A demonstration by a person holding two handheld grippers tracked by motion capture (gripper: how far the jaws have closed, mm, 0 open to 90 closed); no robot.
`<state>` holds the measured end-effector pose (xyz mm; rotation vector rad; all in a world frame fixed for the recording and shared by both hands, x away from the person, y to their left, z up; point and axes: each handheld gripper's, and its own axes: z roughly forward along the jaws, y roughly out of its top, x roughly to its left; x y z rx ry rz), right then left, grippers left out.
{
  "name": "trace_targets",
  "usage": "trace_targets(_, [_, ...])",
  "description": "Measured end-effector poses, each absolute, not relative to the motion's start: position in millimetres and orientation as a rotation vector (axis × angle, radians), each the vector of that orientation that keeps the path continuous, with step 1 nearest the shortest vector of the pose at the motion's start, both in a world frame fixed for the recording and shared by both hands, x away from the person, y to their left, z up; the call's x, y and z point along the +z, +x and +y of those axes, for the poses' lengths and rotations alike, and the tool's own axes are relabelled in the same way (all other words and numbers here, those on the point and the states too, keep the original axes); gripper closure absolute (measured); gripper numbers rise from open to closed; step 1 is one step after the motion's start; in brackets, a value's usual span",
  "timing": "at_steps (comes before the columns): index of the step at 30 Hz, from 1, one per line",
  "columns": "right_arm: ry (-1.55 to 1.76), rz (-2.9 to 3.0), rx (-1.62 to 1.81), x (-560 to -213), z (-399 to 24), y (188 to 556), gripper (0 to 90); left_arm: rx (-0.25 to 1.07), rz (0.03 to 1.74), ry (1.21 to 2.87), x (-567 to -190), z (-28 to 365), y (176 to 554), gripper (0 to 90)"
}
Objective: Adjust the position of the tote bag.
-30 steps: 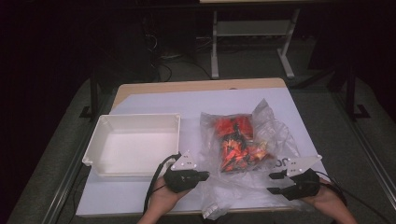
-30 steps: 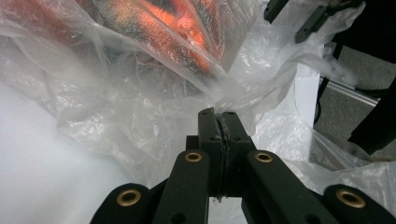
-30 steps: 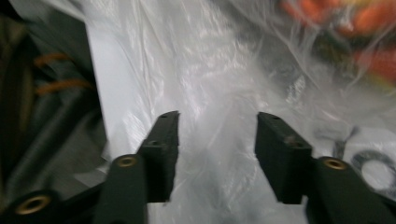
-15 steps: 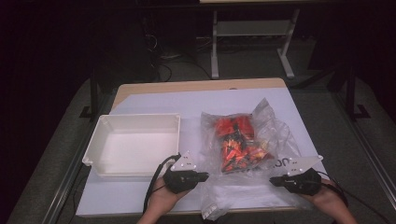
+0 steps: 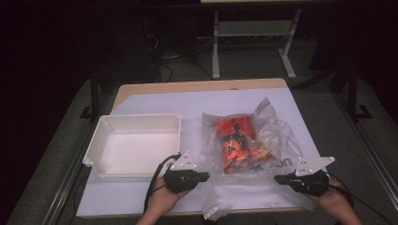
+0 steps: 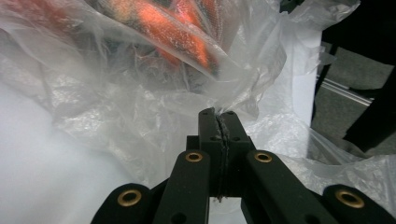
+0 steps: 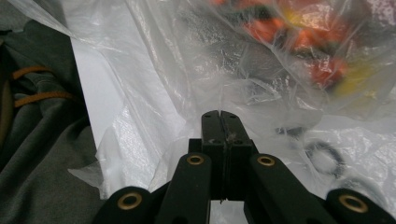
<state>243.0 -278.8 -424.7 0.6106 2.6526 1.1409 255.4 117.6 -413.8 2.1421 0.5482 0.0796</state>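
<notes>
White-covered table (image 5: 155,105), dark room

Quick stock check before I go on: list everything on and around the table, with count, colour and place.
plastic bag: one, clear, right half of the table, pinched at its near edge by both grippers.
toys: a red, orange and black jumble inside the bag; number unclear.
tray: one, white, left half, nothing in it.
table: one, white-covered with a wooden edge.
frame: one, pale metal, behind the table.
left gripper: black, shut on the bag.
right gripper: black, jaws just closed on the bag.
</notes>
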Motion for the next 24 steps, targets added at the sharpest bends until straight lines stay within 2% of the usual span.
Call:
trace_targets(13, [0.597,2.66,1.162,-423,-278,243,89.3,0.093,0.557,2.126,-411,119,255,89.9])
trace_targets(14, [0.597,2.677,1.172,-424,-277,243,86.4,0.093,0.557,2.127,-411,119,255,89.9])
trace_targets(16, [0.595,2.722,1.176,-427,-274,244,74.8,0.091,0.556,2.13,-412,119,255,90.0])
trace_targets(18, [0.581,2.76,1.18,-430,-271,245,59.7,0.09,0.555,2.134,-412,119,255,89.9])
trace_targets(20, [0.571,2.755,1.208,-430,-269,246,48.2,0.094,0.555,2.132,-412,119,255,89.9])
trace_targets(22, [0.571,2.752,1.232,-429,-267,246,40.7,0.094,0.56,2.127,-411,120,255,89.9])
trace_targets(24, [0.562,2.761,1.227,-430,-265,246,40.0,0.098,0.556,2.127,-411,121,255,89.9])
